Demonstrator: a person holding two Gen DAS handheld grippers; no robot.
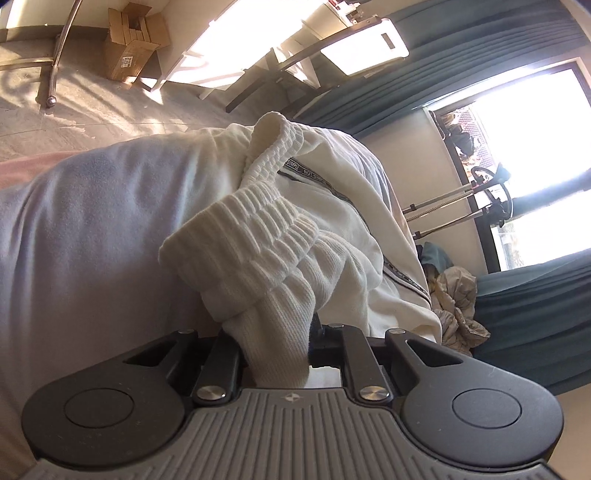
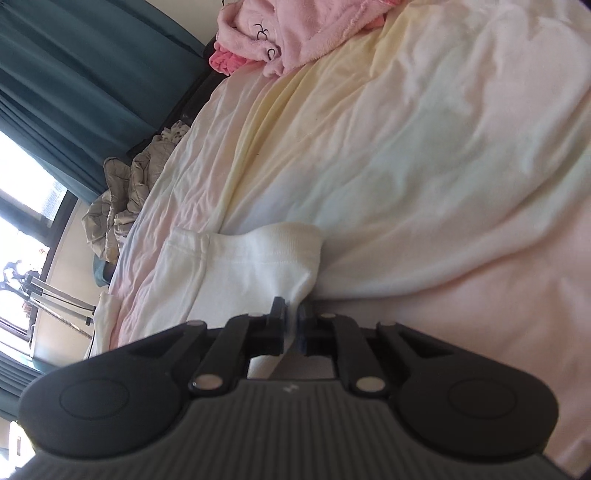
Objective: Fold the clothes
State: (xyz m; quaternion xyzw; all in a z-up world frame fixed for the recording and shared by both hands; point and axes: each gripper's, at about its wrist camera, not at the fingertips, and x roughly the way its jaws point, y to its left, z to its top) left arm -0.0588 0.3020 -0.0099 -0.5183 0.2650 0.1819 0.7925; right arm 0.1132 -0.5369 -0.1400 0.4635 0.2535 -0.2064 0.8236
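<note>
White trousers [image 1: 295, 236] with a ribbed elastic waistband and a lettered side stripe lie on the bed. In the left wrist view my left gripper [image 1: 280, 347] is shut on the bunched waistband cloth, which fills the space between the fingers. In the right wrist view my right gripper [image 2: 293, 325] is shut on a thin fold of the same white trousers [image 2: 236, 269], near a hemmed edge. The garment stretches away to the left over the sheet.
A pale pink and yellow bedsheet [image 2: 406, 147] covers the bed. A pink fleece garment [image 2: 295, 33] lies at the far end. A crumpled beige cloth [image 2: 118, 199] sits by teal curtains [image 2: 74, 74]. A cardboard box [image 1: 133, 44] and chair legs stand on the floor.
</note>
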